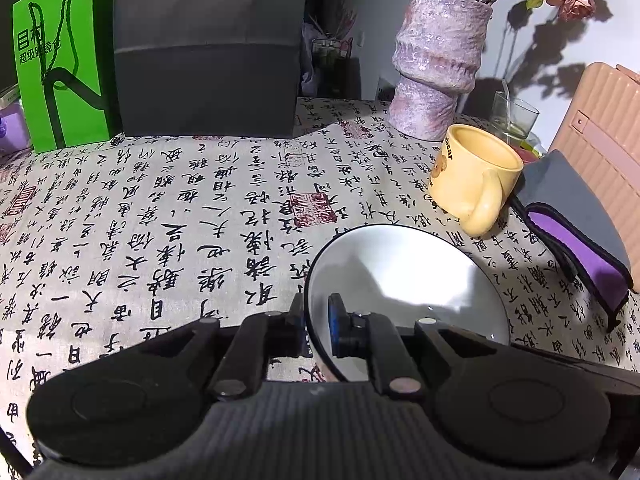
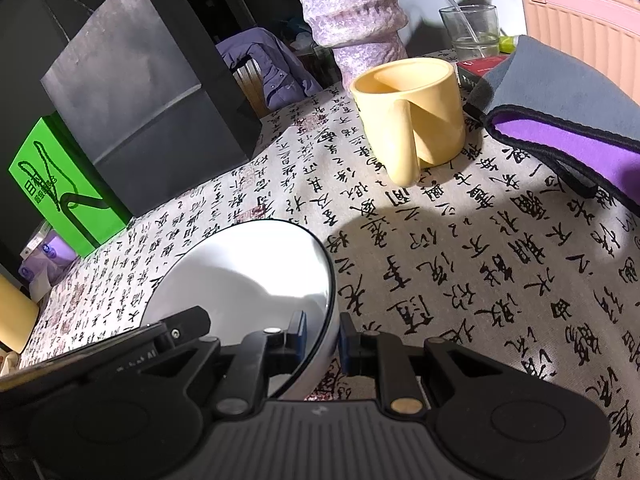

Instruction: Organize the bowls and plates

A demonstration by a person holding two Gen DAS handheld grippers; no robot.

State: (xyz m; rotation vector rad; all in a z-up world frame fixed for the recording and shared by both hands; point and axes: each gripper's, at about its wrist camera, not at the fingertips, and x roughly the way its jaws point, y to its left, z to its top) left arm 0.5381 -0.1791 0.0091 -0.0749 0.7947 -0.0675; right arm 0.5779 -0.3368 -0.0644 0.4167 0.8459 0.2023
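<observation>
Both views are fisheye cameras riding just behind a gripper, looking forward and down along its jaws at the tabletop (image 1: 200, 208), from close above the cloth. The left wrist view faces the back of the scene, with the white bowl (image 1: 408, 280) right of its centre. The right wrist view faces the same way from further right, with that bowl (image 2: 248, 276) left of its centre. Both share the bowl, the yellow mug (image 1: 472, 176) (image 2: 416, 112), the vase (image 1: 436, 68), the grey bag (image 1: 208, 48) and the green bag (image 1: 60, 76).
</observation>
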